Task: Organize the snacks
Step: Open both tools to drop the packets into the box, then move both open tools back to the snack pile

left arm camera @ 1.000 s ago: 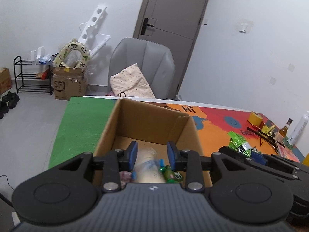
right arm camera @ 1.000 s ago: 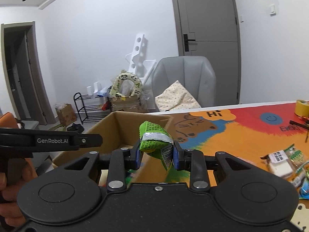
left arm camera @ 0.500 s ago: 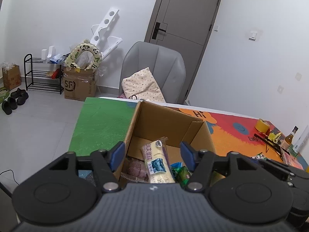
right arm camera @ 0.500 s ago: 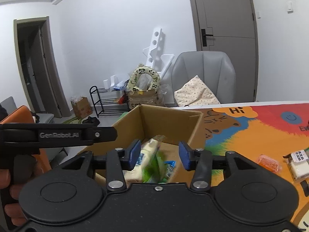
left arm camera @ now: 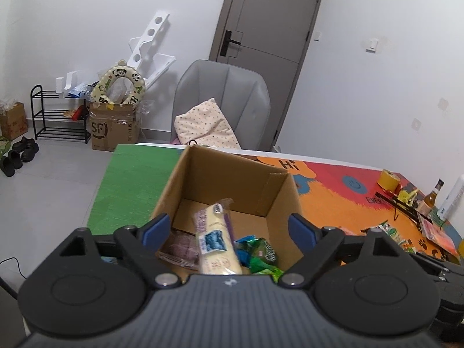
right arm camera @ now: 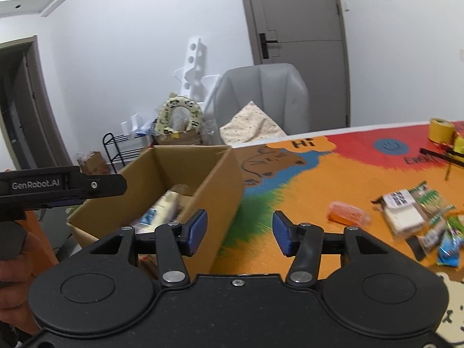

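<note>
The landmark was the open cardboard box (left arm camera: 232, 179), which stood on the bench (left arm camera: 333, 200) where the green part of the mat met the orange part.

Left tongs (left arm camera: 229, 227): these hung over the near edge of the box and pointed down into it. The jaws stood wide apart and were opening. No pad pressed on anything. Below the gap, inside the box, lay a long cream snack packet (left arm camera: 216, 240) with a blue label. A purple packet (left arm camera: 181, 246) lay beside it toward the green side of the box, and a green wrapper (left arm camera: 262, 256) lay on the other side, near the box corner.

Right tongs (right arm camera: 240, 229): these hung beside the box, off its orange-side wall, above bare mat. The jaws stood apart and were opening, with nothing between them.

Remaining snacks, right wrist view: an orange packet (right arm camera: 346, 213) lay on the bench, apart from the box on its orange side. Farther from the box in the same direction sat a loose pile of packets (right arm camera: 423, 214). In this view the cream packet (right arm camera: 165, 206) was also visible inside the box (right arm camera: 185, 179).

A grey chair (left arm camera: 223, 98) with a dotted cushion stood behind the box, beyond the bench edge.
</note>
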Demonstrator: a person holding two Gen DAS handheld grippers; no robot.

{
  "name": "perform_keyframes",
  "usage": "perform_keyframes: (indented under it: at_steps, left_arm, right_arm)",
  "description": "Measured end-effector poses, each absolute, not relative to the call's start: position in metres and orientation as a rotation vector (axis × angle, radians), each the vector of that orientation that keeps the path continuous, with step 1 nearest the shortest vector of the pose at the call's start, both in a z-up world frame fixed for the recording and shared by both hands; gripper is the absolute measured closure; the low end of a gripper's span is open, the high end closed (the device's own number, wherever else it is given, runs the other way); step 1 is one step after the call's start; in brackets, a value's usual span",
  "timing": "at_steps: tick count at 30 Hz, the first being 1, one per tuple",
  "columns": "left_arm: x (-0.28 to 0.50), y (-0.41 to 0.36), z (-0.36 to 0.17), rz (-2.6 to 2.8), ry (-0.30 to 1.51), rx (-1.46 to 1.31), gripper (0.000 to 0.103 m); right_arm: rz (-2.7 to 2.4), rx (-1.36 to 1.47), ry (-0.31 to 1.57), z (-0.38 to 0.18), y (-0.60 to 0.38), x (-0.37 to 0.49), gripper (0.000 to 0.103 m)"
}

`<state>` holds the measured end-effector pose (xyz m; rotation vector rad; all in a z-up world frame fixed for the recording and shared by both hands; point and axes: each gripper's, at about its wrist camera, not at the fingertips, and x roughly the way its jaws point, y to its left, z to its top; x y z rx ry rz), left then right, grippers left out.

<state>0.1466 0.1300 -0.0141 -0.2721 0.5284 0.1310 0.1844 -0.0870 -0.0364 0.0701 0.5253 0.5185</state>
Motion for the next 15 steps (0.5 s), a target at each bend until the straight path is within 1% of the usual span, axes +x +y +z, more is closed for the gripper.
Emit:
perform_keyframes:
  at_steps: [4, 7, 12, 13, 15]
  left_arm:
    - [0.149, 0.117, -0.015, 0.102, 0.541, -0.256, 0.012]
    - [0.152, 0.105, -0.016, 0.097, 0.540, -0.236, 0.009]
    - [0.157, 0.084, -0.017, 0.067, 0.553, -0.219, 0.008]
    - [0.158, 0.080, -0.017, 0.061, 0.555, -0.215, 0.008]
    - [0.160, 0.070, -0.017, 0.045, 0.557, -0.206, 0.006]
  right_arm:
    - [0.494, 0.083, 0.530, -0.040, -0.101, 0.182, 0.046]
    - [0.476, 0.094, 0.535, -0.042, -0.111, 0.182, 0.042]
    - [0.436, 0.117, 0.535, -0.044, -0.134, 0.182, 0.029]
    - [0.427, 0.121, 0.534, -0.045, -0.139, 0.182, 0.028]
    - [0.412, 0.127, 0.531, -0.045, -0.147, 0.183, 0.023]
